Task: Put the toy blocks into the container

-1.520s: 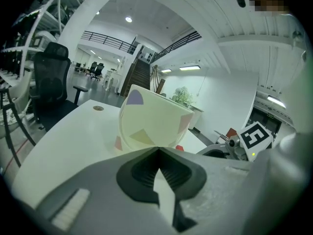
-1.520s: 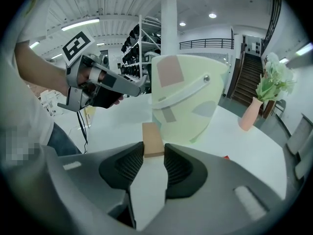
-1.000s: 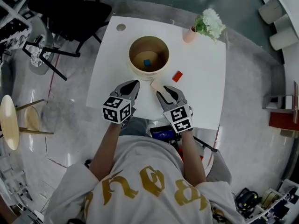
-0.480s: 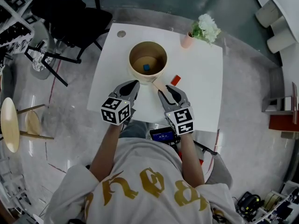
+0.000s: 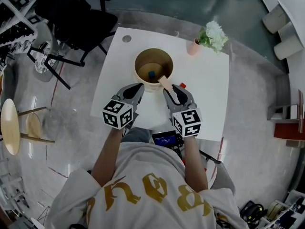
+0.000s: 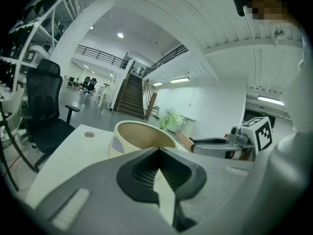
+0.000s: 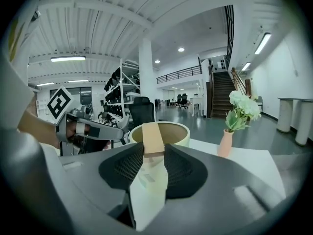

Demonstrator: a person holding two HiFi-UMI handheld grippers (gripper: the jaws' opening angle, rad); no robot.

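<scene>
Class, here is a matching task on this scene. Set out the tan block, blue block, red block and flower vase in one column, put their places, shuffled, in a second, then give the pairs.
Things:
1. tan block
2. blue block
3. red block
4. flower vase

Places:
A. near the far edge of the table
B. inside the container
C. clamped in the right gripper
D. lying on the table, right of the container

Pairs: 1-C, 2-B, 3-D, 4-A

Tan block (image 5: 165,82); cream container (image 5: 136,67) w/ blue block (image 5: 151,74); white table (image 5: 205,97).
</scene>
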